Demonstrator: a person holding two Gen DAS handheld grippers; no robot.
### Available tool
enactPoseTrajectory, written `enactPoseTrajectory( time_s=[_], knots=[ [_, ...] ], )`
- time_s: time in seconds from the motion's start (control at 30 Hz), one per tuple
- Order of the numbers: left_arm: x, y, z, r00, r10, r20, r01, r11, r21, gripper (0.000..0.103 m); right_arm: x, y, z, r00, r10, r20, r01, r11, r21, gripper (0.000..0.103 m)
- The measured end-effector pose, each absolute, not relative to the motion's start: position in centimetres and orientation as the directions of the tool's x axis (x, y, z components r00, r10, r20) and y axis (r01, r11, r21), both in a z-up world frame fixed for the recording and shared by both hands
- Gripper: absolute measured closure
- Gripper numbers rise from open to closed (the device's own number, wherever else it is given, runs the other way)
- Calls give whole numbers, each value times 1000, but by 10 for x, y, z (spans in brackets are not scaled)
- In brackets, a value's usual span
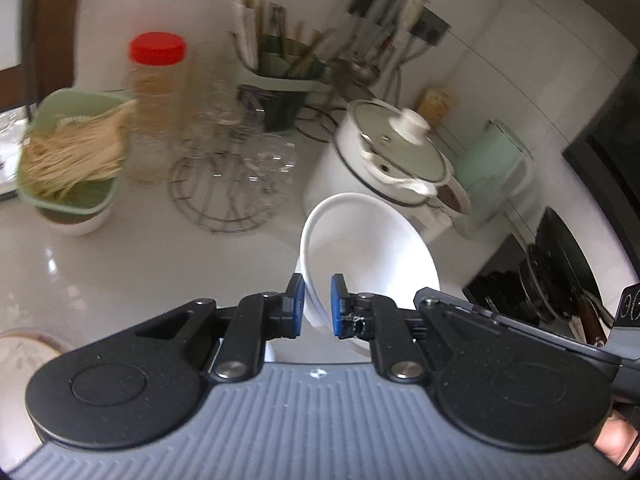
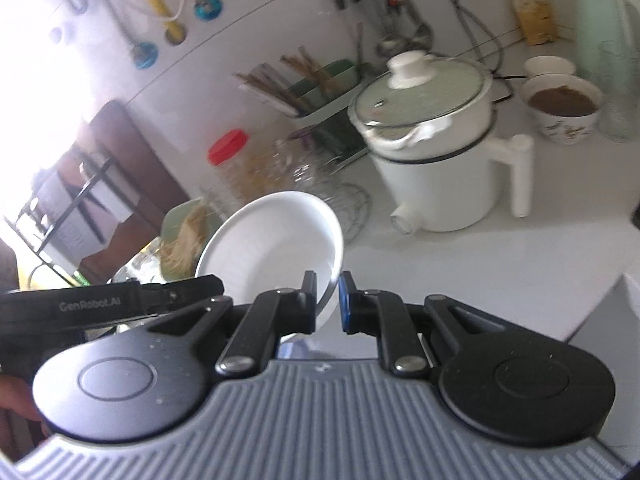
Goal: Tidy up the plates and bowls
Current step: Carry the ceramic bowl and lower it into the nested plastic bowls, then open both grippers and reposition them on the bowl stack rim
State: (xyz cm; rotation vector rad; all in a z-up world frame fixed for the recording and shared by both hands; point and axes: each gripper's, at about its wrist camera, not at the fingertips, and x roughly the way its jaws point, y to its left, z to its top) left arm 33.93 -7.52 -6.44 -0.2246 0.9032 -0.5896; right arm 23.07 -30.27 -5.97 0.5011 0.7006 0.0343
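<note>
Two grippers, each with a white bowl nipped by the rim. In the left wrist view the left gripper (image 1: 317, 306) has its blue pads nearly together on the near rim of a bowl (image 1: 372, 248), which tilts up and away from the fingers, held above the counter (image 1: 120, 272) with its hollow facing the camera. In the right wrist view the right gripper (image 2: 327, 304) is likewise closed to a narrow gap on the lower rim of a bowl (image 2: 272, 244), tipped to the left and clear of the counter. Part of the left tool's black body shows at the left edge of that view, just beside this bowl.

Behind the bowls stands a white pot (image 1: 400, 160) with a glass lid. Left of it a wire rack (image 1: 228, 188) holds clear glasses, then a red-capped jar (image 1: 156, 108) and a green tub (image 1: 72, 160) of noodles. A chopstick holder (image 1: 280, 64) stands by the wall. Right of the pot, a bowl of brown stuff (image 2: 560, 108) sits near a green kettle (image 2: 600, 28).
</note>
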Motion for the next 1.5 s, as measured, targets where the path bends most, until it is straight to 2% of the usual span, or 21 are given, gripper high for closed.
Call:
enactPoseTrajectory(
  time_s=[0.33,0.53,0.73,1.1,1.17,1.23,1.3,1.5],
  knots=[
    [327,-13,-96,517,-469,-716,214,881,-422,88,262,-247,-79,682,288,-672,10,915,403,89],
    [317,2,-126,515,-418,-748,128,901,-416,88,272,-222,-104,645,283,-710,-29,937,347,89],
    [315,0,-150,488,-396,-778,102,911,-399,88,272,-215,-127,606,274,-747,-18,944,331,89],
    [317,-1,-180,447,-387,-806,73,914,-399,87,268,-214,-142,597,264,-758,-18,948,316,87],
    [319,1,-179,446,-383,-809,71,916,-394,84,268,-217,-139,614,258,-746,-10,947,320,86],
    [321,2,-178,457,-380,-804,65,916,-396,69,269,-220,-137,626,263,-735,-7,943,332,72],
    [323,4,-177,465,-381,-799,58,914,-402,63,269,-224,-133,636,267,-724,-10,941,339,65],
    [333,0,-181,455,-375,-808,75,920,-385,63,275,-232,-146,616,268,-741,40,929,369,66]
  ],
)
